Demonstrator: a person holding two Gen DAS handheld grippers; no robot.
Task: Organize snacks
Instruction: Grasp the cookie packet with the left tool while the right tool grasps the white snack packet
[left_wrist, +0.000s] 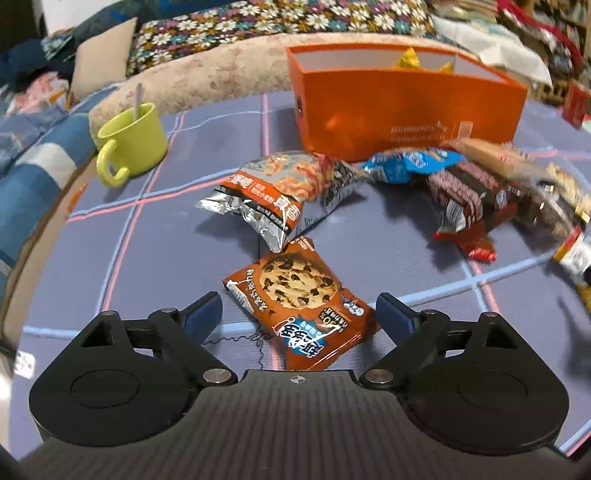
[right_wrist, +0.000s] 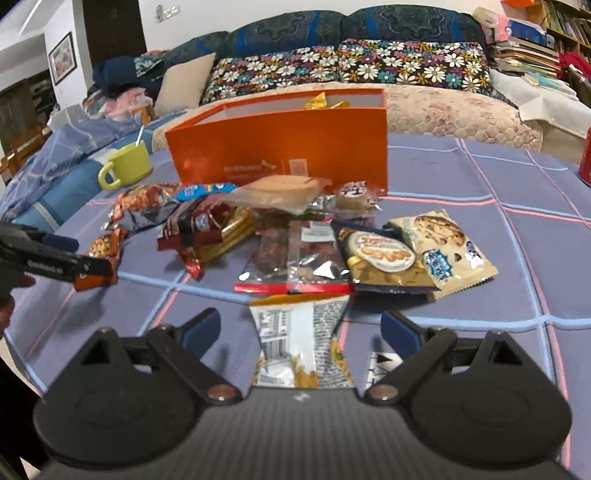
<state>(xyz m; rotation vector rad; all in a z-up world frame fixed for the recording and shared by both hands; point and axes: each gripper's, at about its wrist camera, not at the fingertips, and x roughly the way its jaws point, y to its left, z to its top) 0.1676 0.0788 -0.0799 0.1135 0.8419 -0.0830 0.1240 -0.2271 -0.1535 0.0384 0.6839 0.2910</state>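
Note:
An orange box (left_wrist: 402, 114) stands at the back of the table, with yellow-wrapped snacks inside; it also shows in the right wrist view (right_wrist: 280, 147). My left gripper (left_wrist: 297, 312) is open, its jaws on either side of an orange chocolate-chip cookie packet (left_wrist: 299, 301) lying flat. A silver and orange snack bag (left_wrist: 273, 195) lies behind it. My right gripper (right_wrist: 301, 326) is open around a white and yellow snack packet (right_wrist: 301, 343) on the table. A pile of mixed snack packets (right_wrist: 295, 236) lies before the box. The left gripper shows at the left edge (right_wrist: 48, 254).
A yellow-green mug (left_wrist: 129, 142) with a spoon stands at the back left of the table. A red can (right_wrist: 585, 155) stands at the right edge. A sofa with floral cushions (right_wrist: 351, 70) lies behind the table (right_wrist: 517, 240), which has a blue checked cloth.

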